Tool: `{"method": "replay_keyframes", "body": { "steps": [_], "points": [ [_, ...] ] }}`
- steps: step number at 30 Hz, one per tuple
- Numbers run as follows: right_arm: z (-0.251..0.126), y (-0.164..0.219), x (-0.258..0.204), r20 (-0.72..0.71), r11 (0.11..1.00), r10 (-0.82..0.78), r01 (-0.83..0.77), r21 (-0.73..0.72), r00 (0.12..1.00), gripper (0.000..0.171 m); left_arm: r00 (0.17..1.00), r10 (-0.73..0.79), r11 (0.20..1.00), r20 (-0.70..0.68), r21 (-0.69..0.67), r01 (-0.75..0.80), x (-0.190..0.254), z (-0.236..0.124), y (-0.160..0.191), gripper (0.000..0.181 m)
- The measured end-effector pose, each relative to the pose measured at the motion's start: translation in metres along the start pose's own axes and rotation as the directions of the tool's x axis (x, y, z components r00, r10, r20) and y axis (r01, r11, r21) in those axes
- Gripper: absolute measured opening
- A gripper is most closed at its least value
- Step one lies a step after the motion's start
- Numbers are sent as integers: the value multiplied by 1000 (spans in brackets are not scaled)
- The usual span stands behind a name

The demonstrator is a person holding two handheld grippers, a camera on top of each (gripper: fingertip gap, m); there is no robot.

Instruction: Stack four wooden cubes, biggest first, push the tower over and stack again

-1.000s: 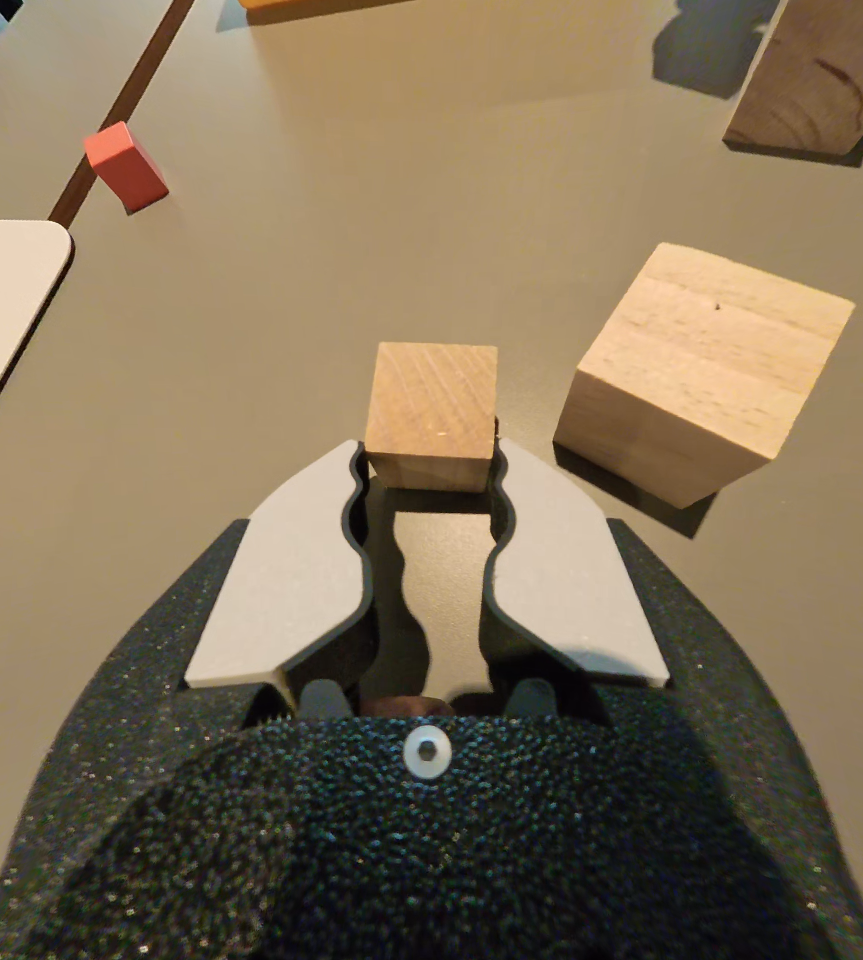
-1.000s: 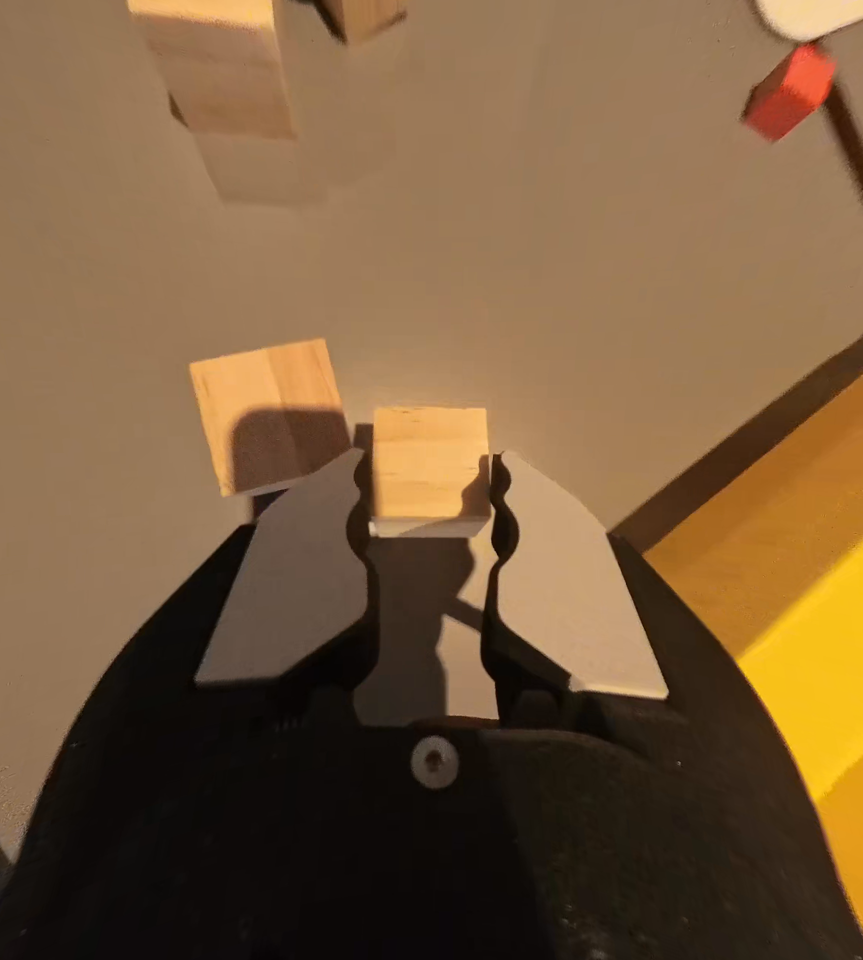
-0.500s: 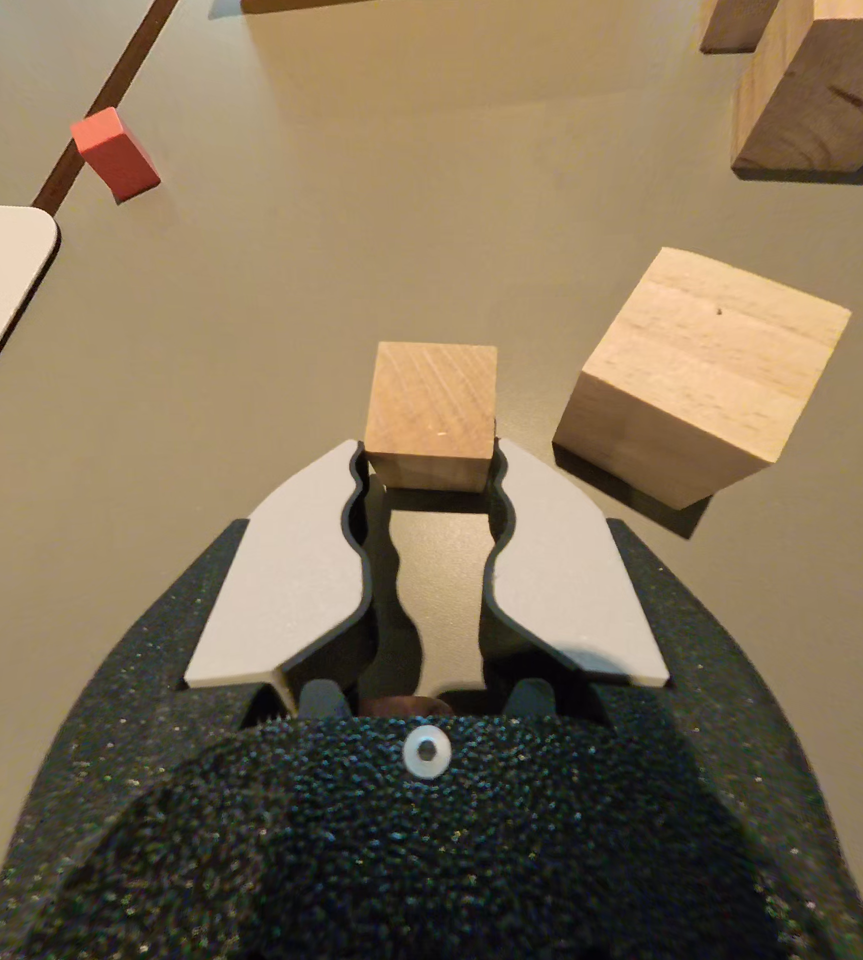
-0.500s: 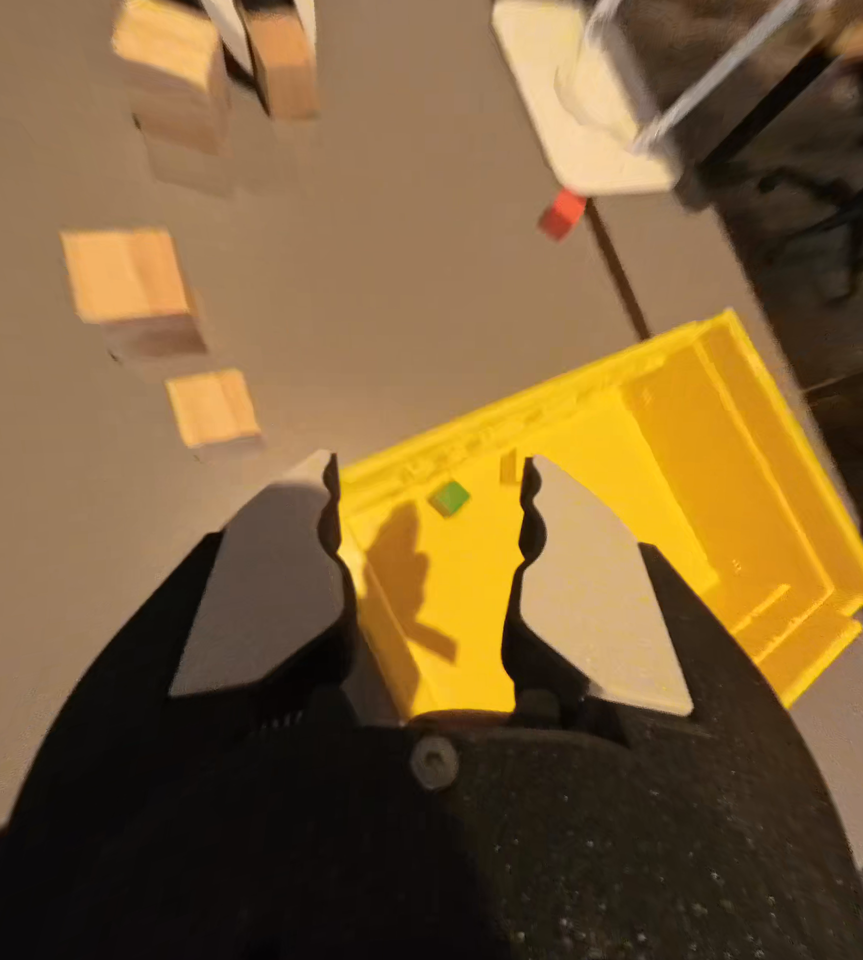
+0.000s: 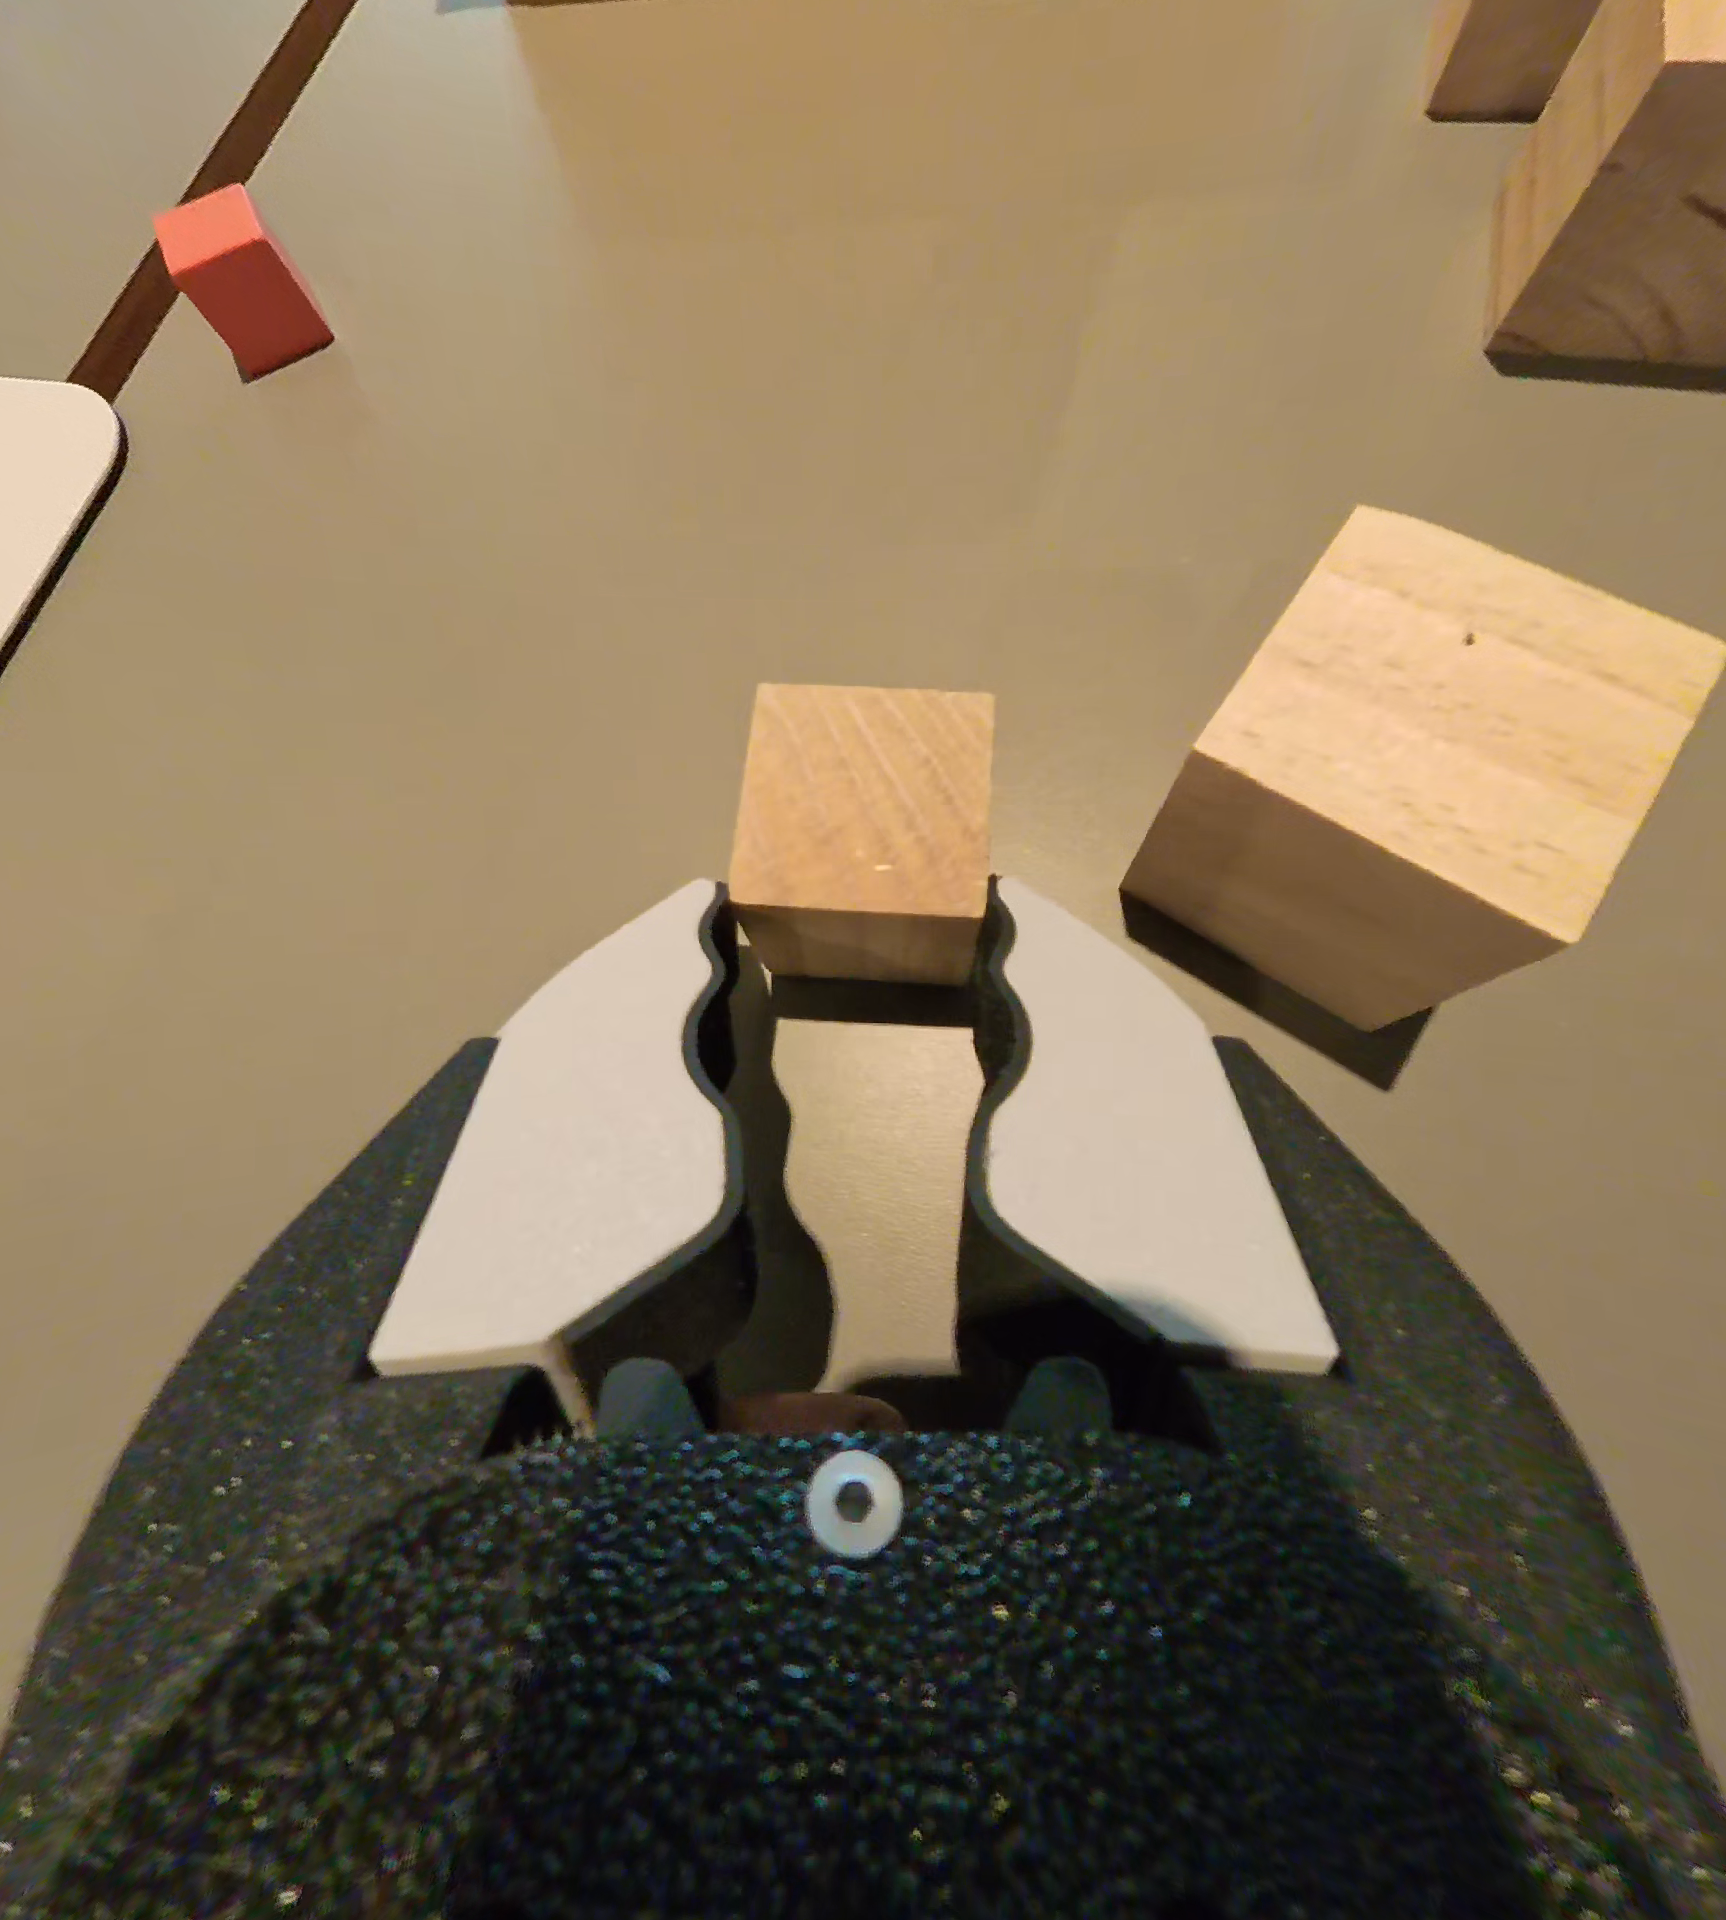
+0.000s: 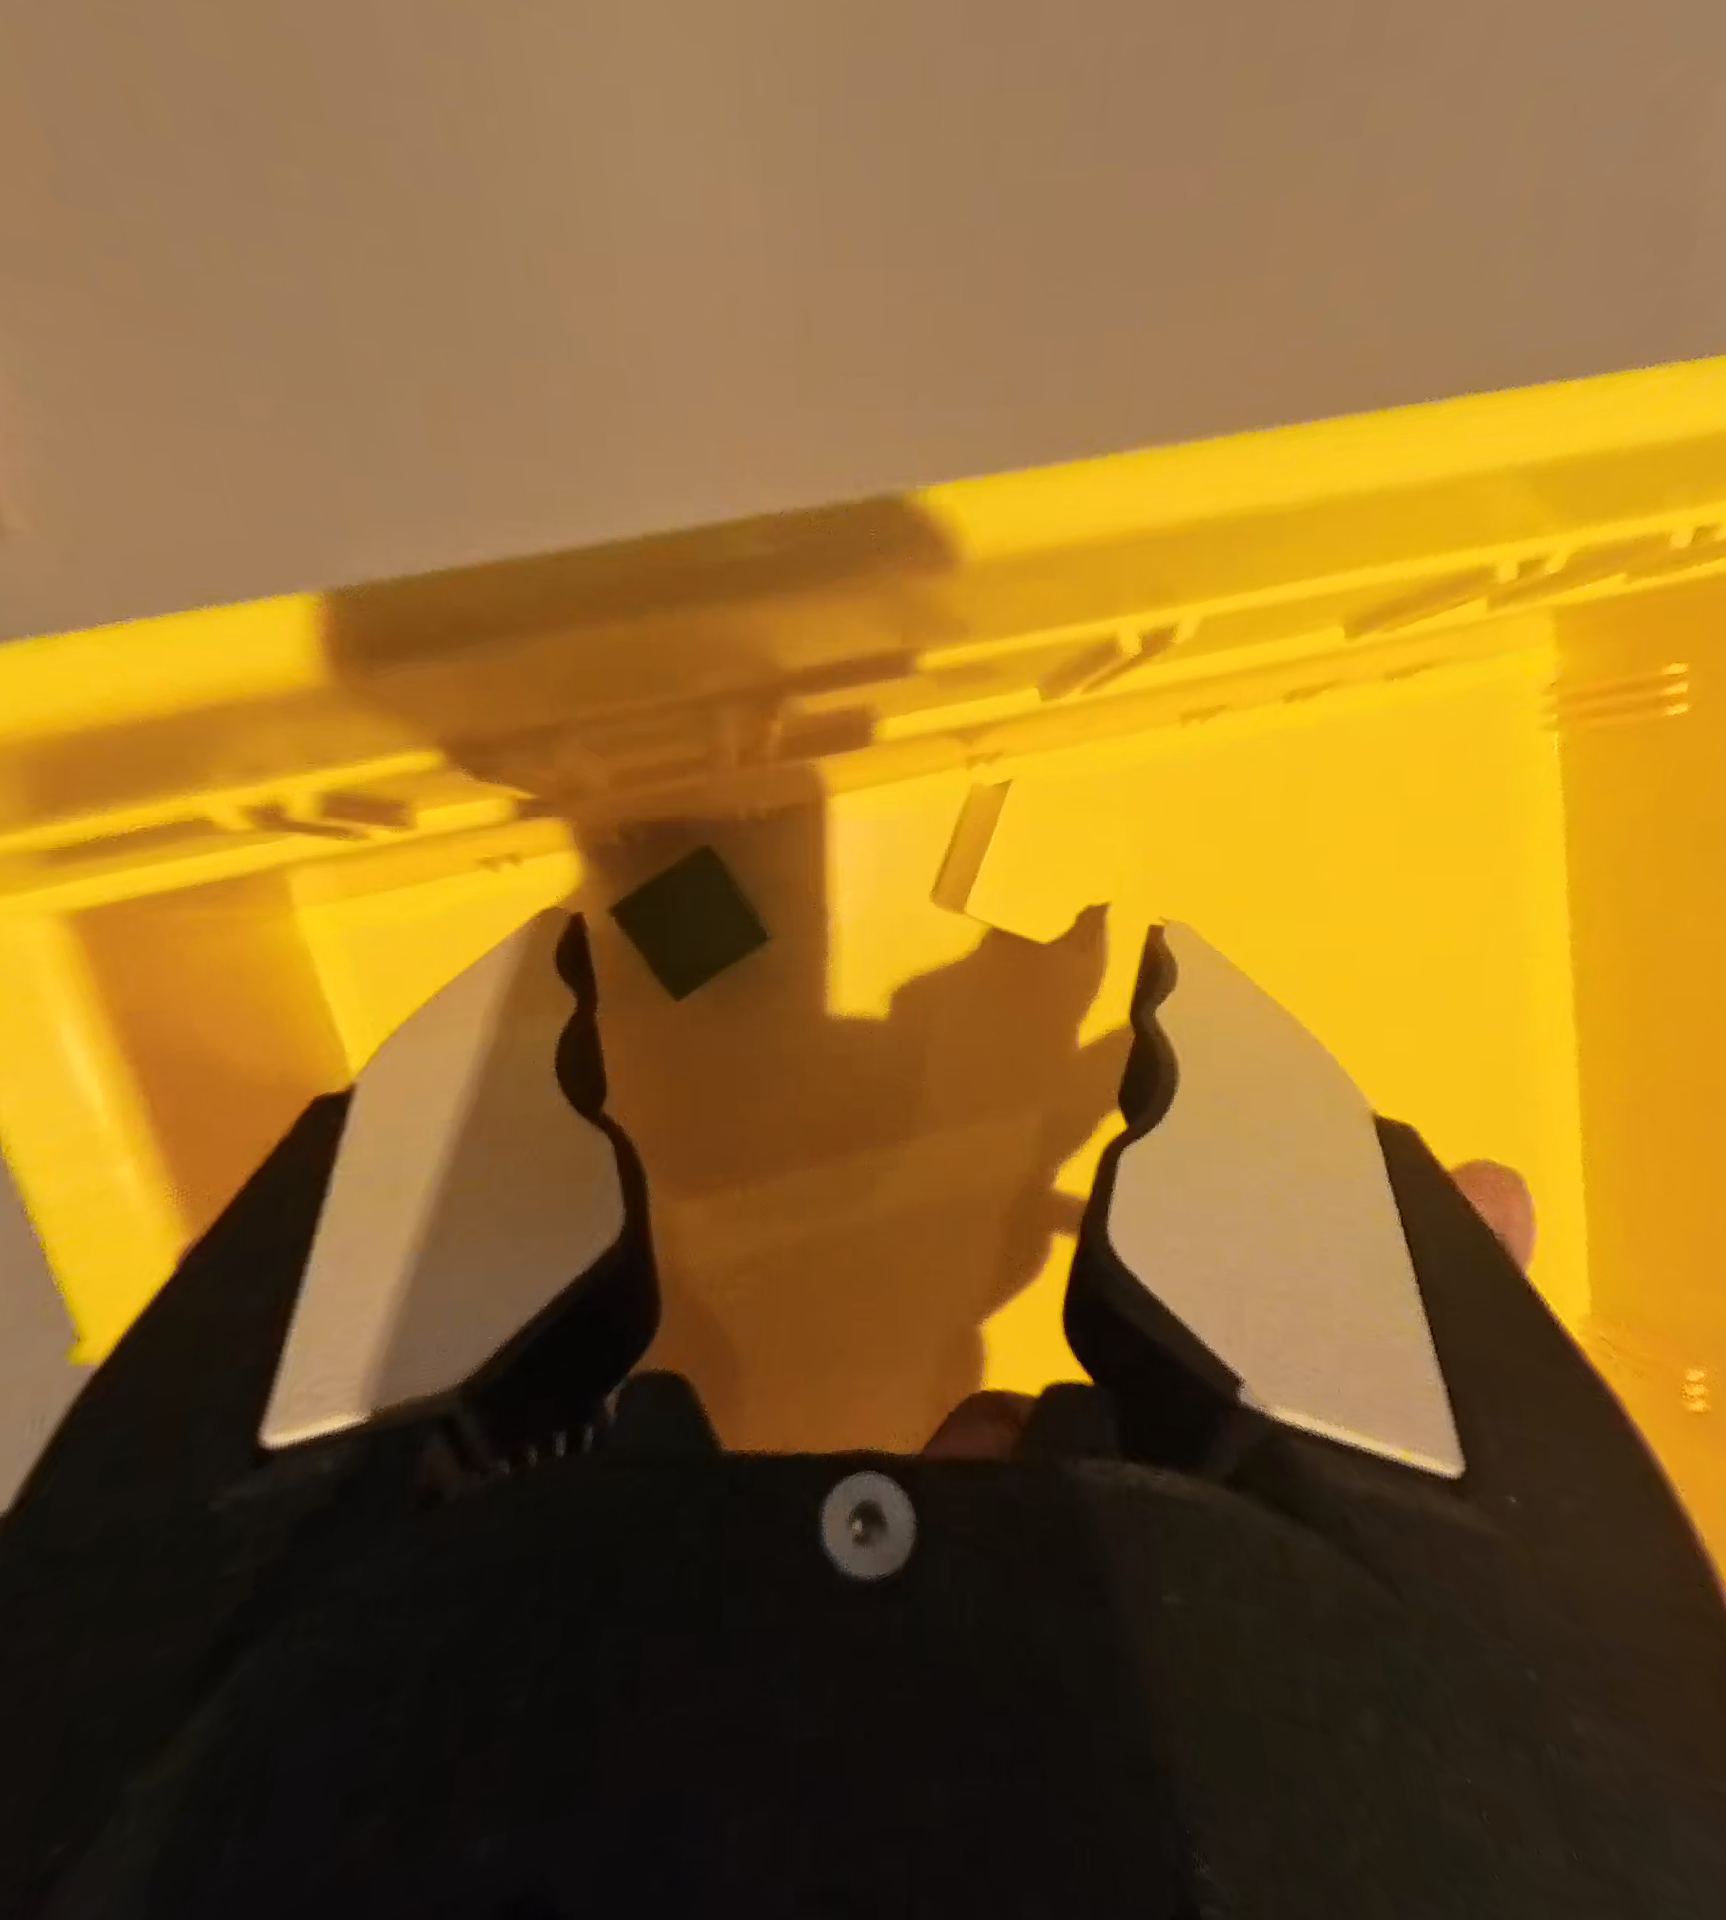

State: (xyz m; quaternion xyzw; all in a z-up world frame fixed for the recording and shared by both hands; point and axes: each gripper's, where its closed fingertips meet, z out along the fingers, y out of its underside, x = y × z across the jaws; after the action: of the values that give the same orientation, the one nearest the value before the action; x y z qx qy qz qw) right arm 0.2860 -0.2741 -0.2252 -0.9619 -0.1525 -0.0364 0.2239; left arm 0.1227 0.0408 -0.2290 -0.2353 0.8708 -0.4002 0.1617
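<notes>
We see the left gripper pinching a small wooden cube; the right gripper gapes wide, empty, over a yellow bin.

Tan table, wooden cubes, red block

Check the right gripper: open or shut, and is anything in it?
Open and empty. The right gripper has its fingers spread wide above the yellow bin, with only the bin floor showing between them.
</notes>
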Motion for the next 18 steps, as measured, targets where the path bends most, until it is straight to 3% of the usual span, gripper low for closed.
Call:
{"method": "replay_keyframes", "body": {
  "steps": [5, 9, 14, 18],
  "points": [
    [13, 7, 9, -2, 999, -6, 6, -52, 1000, 104, 1000, -6, 1000, -6, -1, 6, 0, 0, 0, 44],
    [17, 2, 10, 29, 999, 11, -10, -36, 1000, 88, 1000, -6, 1000, -5, -1, 6, 0, 0, 0, 44],
    [18, -2, 14, 28, 999, 30, -29, -27, 999, 53, 1000, -4, 1000, -4, -1, 4, 0, 0, 0, 44],
    [16, 2, 16, 10, 997, 67, -67, -30, 998, 52, 1000, -1, 1000, -1, 0, 1, 0, 0, 0, 44]
  ]
}}
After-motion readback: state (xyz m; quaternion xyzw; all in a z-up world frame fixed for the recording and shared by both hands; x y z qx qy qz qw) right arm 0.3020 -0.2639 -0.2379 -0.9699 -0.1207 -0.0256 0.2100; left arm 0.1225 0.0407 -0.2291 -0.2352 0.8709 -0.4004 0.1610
